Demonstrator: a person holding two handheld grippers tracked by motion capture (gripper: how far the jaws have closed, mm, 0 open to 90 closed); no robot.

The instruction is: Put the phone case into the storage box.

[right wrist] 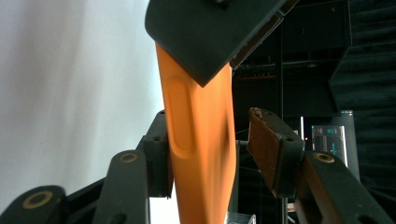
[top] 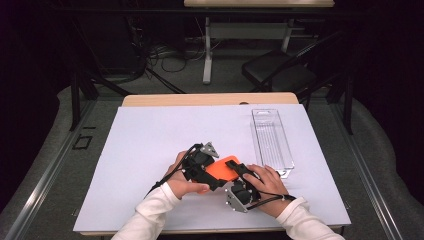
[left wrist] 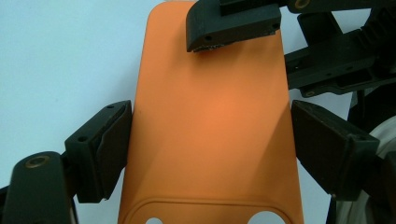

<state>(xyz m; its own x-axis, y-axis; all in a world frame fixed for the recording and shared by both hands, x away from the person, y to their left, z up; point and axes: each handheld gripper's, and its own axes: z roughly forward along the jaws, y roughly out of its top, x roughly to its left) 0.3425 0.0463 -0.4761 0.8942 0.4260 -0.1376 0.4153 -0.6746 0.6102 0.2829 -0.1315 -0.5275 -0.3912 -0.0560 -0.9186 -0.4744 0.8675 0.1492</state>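
thing: orange phone case [top: 224, 169] held just above the table [top: 150, 150], between both hands | left gripper [left wrist: 210, 140]: fingers pinch its long edges to steady it | right gripper [right wrist: 210, 154]: fingers straddle its thin end, one touching, the other apart, likely taking a second hold | clear tray [top: 272, 142] beside, untouched

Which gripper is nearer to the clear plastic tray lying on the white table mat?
Right. The right gripper sits just left of the clear plastic tray, its jaws around the orange phone case; the left gripper clamps the case from farther left.
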